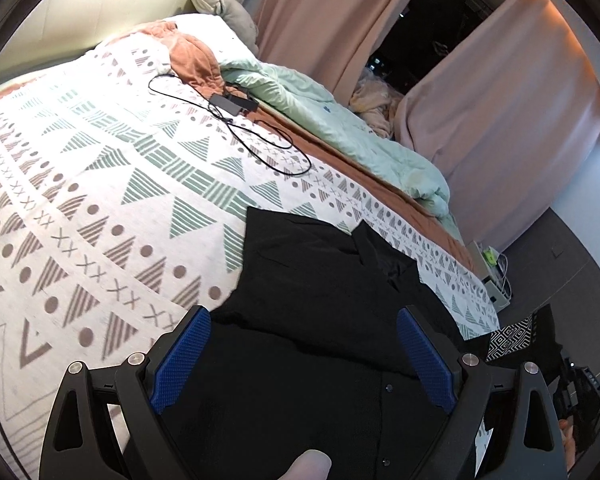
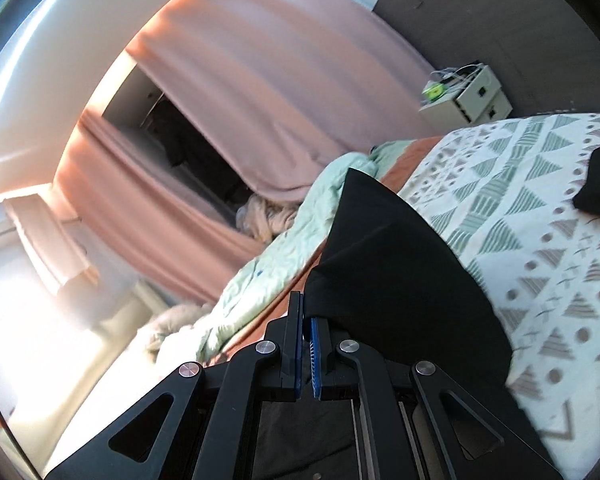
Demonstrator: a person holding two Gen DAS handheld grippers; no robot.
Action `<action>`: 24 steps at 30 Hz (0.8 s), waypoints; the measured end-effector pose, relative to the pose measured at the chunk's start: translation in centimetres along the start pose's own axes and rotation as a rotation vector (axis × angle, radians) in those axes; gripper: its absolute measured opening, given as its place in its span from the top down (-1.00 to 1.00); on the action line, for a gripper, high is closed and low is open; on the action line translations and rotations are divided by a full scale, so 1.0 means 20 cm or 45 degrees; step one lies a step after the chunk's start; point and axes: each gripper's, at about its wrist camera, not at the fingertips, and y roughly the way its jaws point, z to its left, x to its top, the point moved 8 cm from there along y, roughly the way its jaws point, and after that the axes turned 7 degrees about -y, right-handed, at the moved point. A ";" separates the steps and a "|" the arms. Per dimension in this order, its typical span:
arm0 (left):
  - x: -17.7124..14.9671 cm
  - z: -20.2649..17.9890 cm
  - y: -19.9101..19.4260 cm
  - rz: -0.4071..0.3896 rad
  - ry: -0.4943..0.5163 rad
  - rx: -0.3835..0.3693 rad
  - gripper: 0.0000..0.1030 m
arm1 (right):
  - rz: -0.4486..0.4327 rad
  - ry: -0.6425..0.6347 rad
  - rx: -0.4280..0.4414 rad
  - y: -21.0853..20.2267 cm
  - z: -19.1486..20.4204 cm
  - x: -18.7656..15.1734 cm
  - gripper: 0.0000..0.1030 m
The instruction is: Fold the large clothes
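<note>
Garment: black button-front shirt lies on the bed's white patterned blanket, near its foot-end edge.
Left hand-held gripper: jaws wide apart, nothing pinched, poised over the shirt's buttoned front.
Right hand-held gripper: pads clamped on a black fold of the shirt, raised above the blanket.
Landmark: crumpled mint quilt lies beyond the shirt.

A shirt is lying on the bed cover. A cable and its charger box are lying on the cover behind the shirt. A rumpled quilt is lying along the cover's right side, with curtains hanging behind it.
</note>
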 end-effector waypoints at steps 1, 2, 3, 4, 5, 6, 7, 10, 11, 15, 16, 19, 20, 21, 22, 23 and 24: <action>0.01 0.02 -0.01 0.000 -0.008 -0.001 -0.84 | 0.017 -0.004 0.005 0.03 0.03 -0.04 0.91; 0.02 0.04 -0.01 0.002 -0.016 -0.002 -0.84 | 0.029 -0.005 0.012 0.05 0.03 -0.06 0.91; 0.03 0.05 -0.01 0.005 -0.023 -0.003 -0.84 | 0.038 -0.007 0.017 0.05 0.03 -0.08 0.91; 0.03 0.07 -0.01 0.009 -0.027 -0.003 -0.84 | 0.054 -0.014 0.023 0.08 0.06 -0.12 0.91; 0.04 0.08 -0.01 0.012 -0.028 -0.004 -0.84 | 0.066 -0.016 0.027 0.10 0.06 -0.13 0.91; 0.04 0.08 -0.01 0.015 -0.026 -0.006 -0.84 | 0.086 -0.021 0.036 0.14 0.09 -0.17 0.91; 0.04 0.09 -0.01 0.017 -0.020 -0.005 -0.84 | 0.101 -0.032 0.044 0.17 0.10 -0.20 0.91; 0.05 0.10 0.00 0.018 -0.007 0.006 -0.84 | 0.158 -0.060 0.061 0.23 0.12 -0.28 0.91; 0.05 0.10 0.01 0.020 -0.010 0.006 -0.84 | 0.192 -0.072 0.065 0.28 0.14 -0.33 0.91; 0.05 0.08 0.01 0.005 -0.028 0.000 -0.84 | 0.447 -0.093 0.012 0.48 0.15 -0.57 0.48; 0.04 0.07 0.02 0.001 -0.024 0.000 -0.84 | 0.524 -0.082 0.014 0.53 0.15 -0.65 -0.16; 0.03 0.04 0.03 0.008 -0.007 -0.002 -0.84 | 0.631 -0.026 -0.040 0.57 0.10 -0.79 -0.62; 0.02 0.03 0.03 0.011 -0.006 -0.003 -0.84 | 0.671 -0.010 -0.063 0.57 0.07 -0.83 -0.62; 0.02 0.03 0.04 0.012 -0.005 -0.005 -0.84 | 0.704 0.014 -0.087 0.57 0.04 -0.85 -0.62; 0.01 0.02 0.04 0.012 -0.003 -0.006 -0.84 | 0.717 0.043 -0.104 0.56 0.01 -0.86 -0.62; 0.01 0.01 0.04 0.011 0.000 -0.006 -0.84 | 0.721 0.075 -0.115 0.54 -0.02 -0.87 -0.62; 0.00 0.01 0.04 0.009 0.002 -0.006 -0.84 | 0.726 0.112 -0.131 0.52 -0.06 -0.88 -0.62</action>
